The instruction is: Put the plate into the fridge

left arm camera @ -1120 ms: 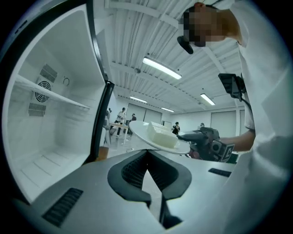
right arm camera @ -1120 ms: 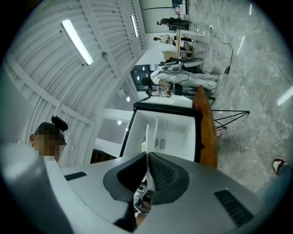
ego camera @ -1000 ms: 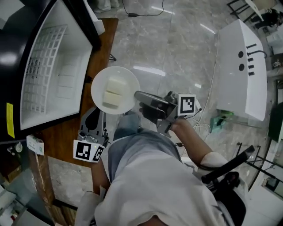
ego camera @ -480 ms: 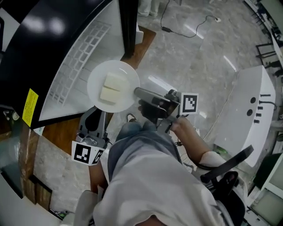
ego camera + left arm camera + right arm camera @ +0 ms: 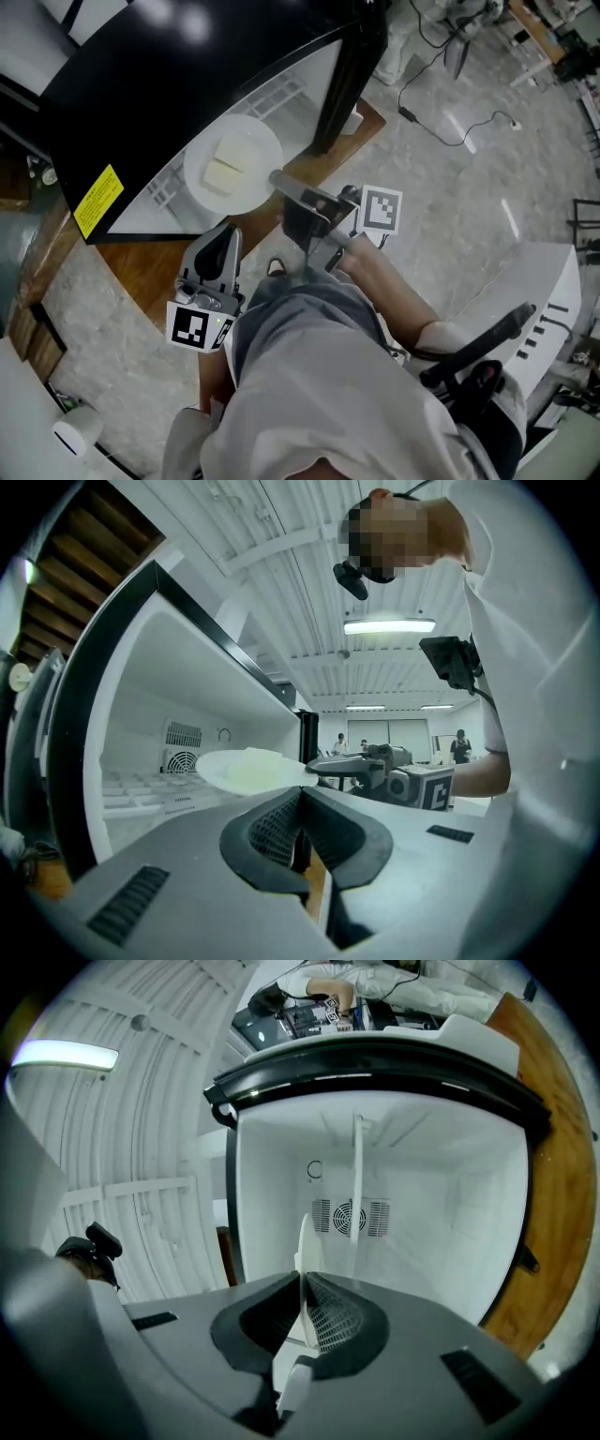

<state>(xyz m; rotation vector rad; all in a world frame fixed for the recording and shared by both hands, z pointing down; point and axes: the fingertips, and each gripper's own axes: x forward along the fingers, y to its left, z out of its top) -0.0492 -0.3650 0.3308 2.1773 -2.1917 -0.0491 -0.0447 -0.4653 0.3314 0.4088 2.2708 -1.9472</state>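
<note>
A white plate (image 5: 232, 164) with pale blocks of food on it hangs at the mouth of the open fridge (image 5: 187, 56), over its white wire shelf. My right gripper (image 5: 281, 183) is shut on the plate's right rim. In the right gripper view the plate (image 5: 305, 1269) shows edge-on between the jaws of the right gripper (image 5: 302, 1312), facing the white fridge interior (image 5: 412, 1213). My left gripper (image 5: 225, 239) is shut and empty, below the plate and apart from it. In the left gripper view, the left gripper (image 5: 300, 822) looks up at the plate (image 5: 248, 769).
The fridge stands on a wooden platform (image 5: 141, 272) and bears a yellow label (image 5: 98, 199). Its back wall has a fan vent (image 5: 350, 1216). A white machine (image 5: 534, 281) and cables (image 5: 450, 112) lie on the marble floor at right. People stand far off (image 5: 459, 745).
Both grippers and the plate have moved toward the fridge. The plate, earlier in front of the fridge door's edge, now sits at the open compartment. The right gripper's hold is unchanged.
</note>
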